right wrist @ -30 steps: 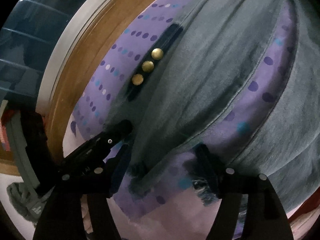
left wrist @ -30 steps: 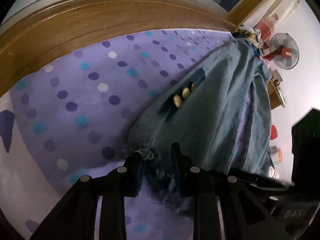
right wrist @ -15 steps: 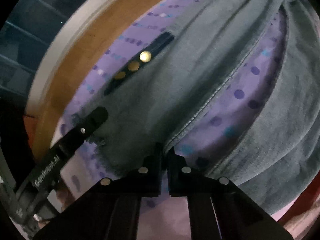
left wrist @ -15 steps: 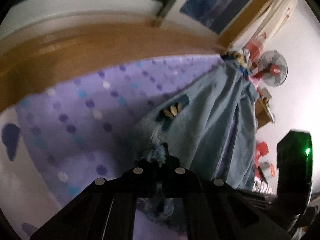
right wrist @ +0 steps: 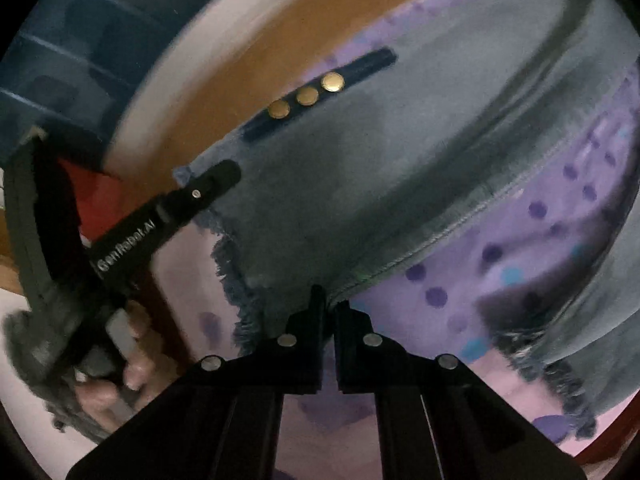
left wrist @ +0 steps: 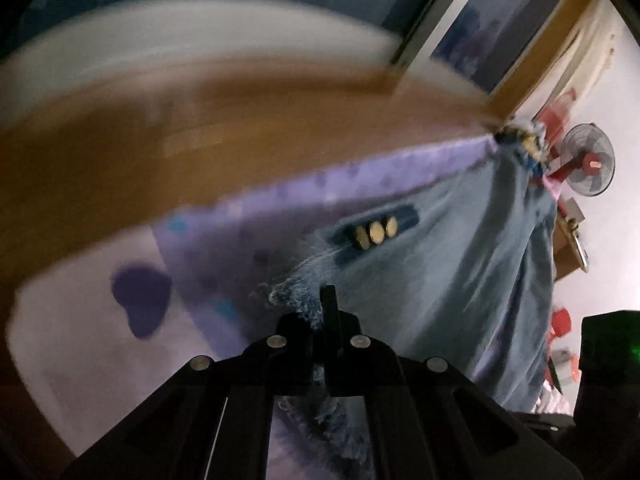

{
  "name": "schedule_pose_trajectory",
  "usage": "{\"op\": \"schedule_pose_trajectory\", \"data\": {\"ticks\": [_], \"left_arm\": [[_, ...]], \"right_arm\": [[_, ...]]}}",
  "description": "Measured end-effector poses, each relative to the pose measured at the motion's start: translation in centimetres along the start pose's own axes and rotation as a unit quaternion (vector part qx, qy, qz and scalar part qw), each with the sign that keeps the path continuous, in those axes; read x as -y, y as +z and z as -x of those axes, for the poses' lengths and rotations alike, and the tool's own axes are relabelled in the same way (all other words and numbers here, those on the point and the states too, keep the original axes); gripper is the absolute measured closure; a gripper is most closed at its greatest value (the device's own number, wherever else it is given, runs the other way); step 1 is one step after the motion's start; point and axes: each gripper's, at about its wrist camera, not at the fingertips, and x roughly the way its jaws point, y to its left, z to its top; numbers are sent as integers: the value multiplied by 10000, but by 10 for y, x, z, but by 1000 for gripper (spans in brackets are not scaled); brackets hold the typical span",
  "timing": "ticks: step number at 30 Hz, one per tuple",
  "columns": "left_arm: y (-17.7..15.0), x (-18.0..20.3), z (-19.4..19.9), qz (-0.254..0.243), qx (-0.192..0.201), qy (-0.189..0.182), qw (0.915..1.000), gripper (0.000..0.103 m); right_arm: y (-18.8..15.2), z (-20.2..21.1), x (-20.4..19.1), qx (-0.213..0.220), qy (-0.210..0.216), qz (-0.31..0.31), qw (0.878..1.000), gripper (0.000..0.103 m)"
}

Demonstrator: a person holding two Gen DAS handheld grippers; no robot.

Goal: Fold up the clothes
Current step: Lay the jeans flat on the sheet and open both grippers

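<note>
Both grippers clamped on the frayed hem of the denim jeans [left wrist: 460, 280]: left gripper [left wrist: 323, 312] at the outer corner, right gripper [right wrist: 326, 308] at the inseam, hem just off the bed. Risk: thin fringe bite slips, or uneven pull skews the fold. Purple polka-dot bedsheet [right wrist: 540, 240], wooden headboard [left wrist: 160, 152], fan [left wrist: 590, 160] by the wall.

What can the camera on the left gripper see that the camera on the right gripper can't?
Only the left wrist view shows the fan by the wall and the window. Only the right wrist view shows the person's hand holding the left gripper, and the other frayed leg end. Both show the jeans on the dotted sheet, the three gold buttons, and fingers shut on the frayed hem.
</note>
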Motion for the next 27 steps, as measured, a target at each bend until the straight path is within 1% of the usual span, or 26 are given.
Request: {"op": "schedule_pose_trajectory", "data": {"ticks": [1,3,4,6,7,8,9,11,13,14,17,20,23,27], "left_arm": [[-2,-1,-4,24,-75,-25,10000,100],[-5,-4,-13,72,-224,-75,9997,99],[-6,-3,-13,70,-248,-61,9996,99],[-3,1,-8,21,-212,40,9998,95],[-3,4,-5,-5,-200,102,9997,94],[-3,6,0,-28,-180,185,9997,92],[-4,9,4,-42,-151,284,9995,91],[-8,13,14,-40,-110,346,9993,89],[-14,16,24,-32,-75,369,9993,84],[-18,20,27,-35,-80,362,9993,81],[-30,37,25,-80,-165,296,9994,80],[-46,58,18,-130,-297,164,9993,80],[-66,79,13,-226,-432,80,9988,80],[-94,103,11,-359,-727,17,9967,80]], "right_arm": [[-3,-7,2,-55,-146,64,9999,100],[-7,-14,7,-196,-233,-23,9995,93],[-7,-11,8,-228,-217,-70,9995,92],[-6,-1,6,-243,-83,4,9997,86],[-6,8,5,-219,35,135,9997,82],[-7,16,2,-180,62,271,9995,76],[-9,24,0,-140,84,412,9990,74],[-16,39,-4,-50,-48,824,9966,74],[-16,42,-13,2,-190,1173,9929,74],[-20,47,-11,11,-229,1304,9912,73],[-35,61,9,119,-362,1547,9872,73],[-55,81,39,419,-615,1590,9845,73],[-68,95,64,634,-767,1473,9841,73],[-89,127,105,1061,-887,1207,9830,73]]}}
